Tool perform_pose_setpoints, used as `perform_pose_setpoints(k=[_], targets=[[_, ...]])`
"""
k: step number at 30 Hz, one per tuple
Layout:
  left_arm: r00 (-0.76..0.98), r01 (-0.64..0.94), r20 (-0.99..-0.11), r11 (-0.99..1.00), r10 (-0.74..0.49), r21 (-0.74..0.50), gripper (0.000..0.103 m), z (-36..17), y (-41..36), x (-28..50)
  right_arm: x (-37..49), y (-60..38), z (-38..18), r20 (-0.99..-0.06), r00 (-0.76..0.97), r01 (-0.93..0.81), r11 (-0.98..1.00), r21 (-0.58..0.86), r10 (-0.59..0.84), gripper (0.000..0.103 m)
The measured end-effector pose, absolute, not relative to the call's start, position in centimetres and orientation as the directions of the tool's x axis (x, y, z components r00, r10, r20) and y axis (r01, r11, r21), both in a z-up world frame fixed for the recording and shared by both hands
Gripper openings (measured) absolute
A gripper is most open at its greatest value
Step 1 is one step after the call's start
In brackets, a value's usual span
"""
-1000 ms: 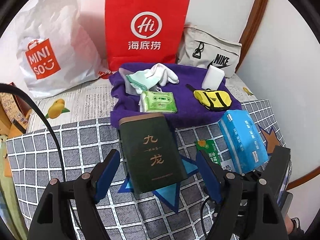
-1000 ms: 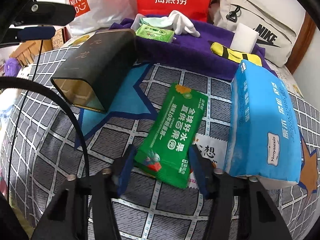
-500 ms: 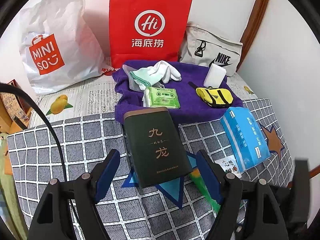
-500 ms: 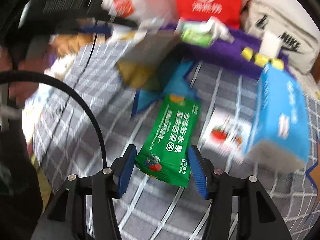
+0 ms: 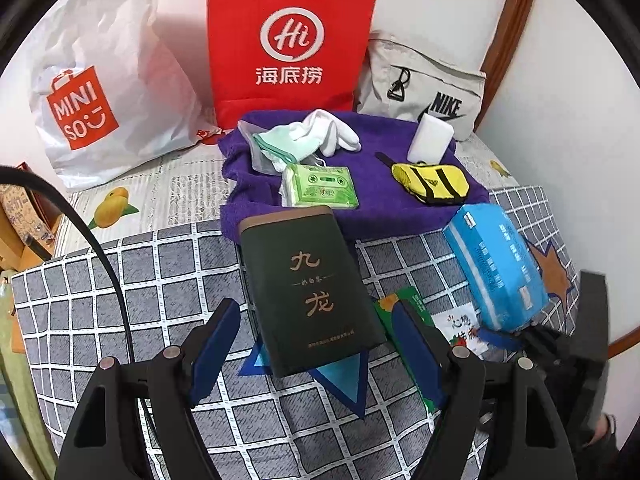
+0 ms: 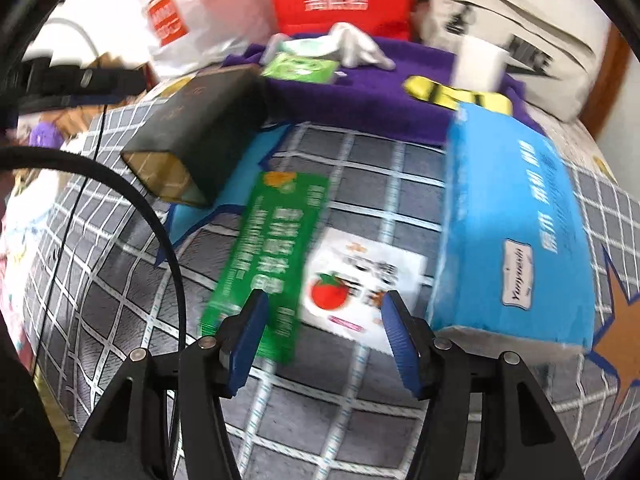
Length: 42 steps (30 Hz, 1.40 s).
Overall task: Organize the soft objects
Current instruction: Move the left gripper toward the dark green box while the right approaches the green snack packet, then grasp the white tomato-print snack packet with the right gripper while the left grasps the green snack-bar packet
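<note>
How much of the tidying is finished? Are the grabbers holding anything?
Some soft things already sit on the purple towel: white gloves, a green tissue pack. Neither gripper holds anything; the right gripper is opening above the green packet. That packet and the blue tissue pack still lie on the checked cover.

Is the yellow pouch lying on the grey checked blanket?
No, the yellow pouch lies on the purple towel, behind the grey checked blanket.
</note>
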<state>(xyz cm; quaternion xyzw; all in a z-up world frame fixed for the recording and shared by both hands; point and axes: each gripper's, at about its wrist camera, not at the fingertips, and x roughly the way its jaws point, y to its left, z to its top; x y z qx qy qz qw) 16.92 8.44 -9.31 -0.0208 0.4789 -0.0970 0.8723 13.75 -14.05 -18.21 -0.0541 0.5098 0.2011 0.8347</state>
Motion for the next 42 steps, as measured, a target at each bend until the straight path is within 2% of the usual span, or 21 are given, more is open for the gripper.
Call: perform_pose_setpoints(k=[4,8,11,20,23,24,25,27,33,42], targets=[[0.513,0.164,-0.839,0.980,-0.184,-0.114,0.077,-9.6,8.0,17.0,14.1,-15.7,-17.9,-0.865,0.389,-0.340,0.922,0.185,0.317,0.058],[0.507,0.170,-0.839,0.977,-0.197,-0.126,0.077,-9.9,7.6,17.1,13.6,-15.0,-18.0,-0.863,0.440,-0.282,0.951,0.129,0.248,0.057],[0.504,0.180,-0.841,0.977,-0.195,-0.119,0.077,-9.9,7.2,17.0,14.0,-14.7,-18.9,-0.870,0.456,-0.221,0.971,0.095,0.189,0.051],[0.512,0.178,-0.837,0.977,-0.193,-0.117,0.077,-9.7,8.0,16.5,14.2,-12.0,-19.2,-0.854,0.504,-0.181,0.983,0.039,0.127,0.066],[0.512,0.167,-0.838,0.979,-0.189,-0.119,0.077,-9.7,8.5,16.3,13.8,-11.7,-19.3,-0.842,0.528,-0.191,0.982,0.009,0.111,0.063],[0.512,0.165,-0.838,0.979,-0.188,-0.119,0.077,-9.8,8.5,16.3,13.8,-11.8,-19.3,-0.842,0.525,-0.203,0.979,0.017,0.123,0.059],[0.511,0.165,-0.839,0.979,-0.187,-0.118,0.077,-9.8,8.6,16.2,13.8,-11.9,-19.3,-0.842,0.524,-0.207,0.978,0.020,0.128,0.050],[0.509,0.164,-0.841,0.980,-0.183,-0.113,0.077,-9.9,8.6,16.0,13.6,-12.0,-19.1,-0.841,0.523,-0.219,0.976,0.023,0.137,0.045],[0.511,0.181,-0.841,0.979,-0.180,-0.099,0.077,-9.9,8.0,14.5,12.2,-12.6,-18.8,-0.841,0.503,-0.270,0.961,0.066,0.199,0.041],[0.488,0.227,-0.854,0.971,-0.184,-0.079,0.077,-10.8,4.9,11.0,8.6,-15.5,-16.8,-0.837,0.476,-0.298,0.945,0.137,0.272,0.040]])
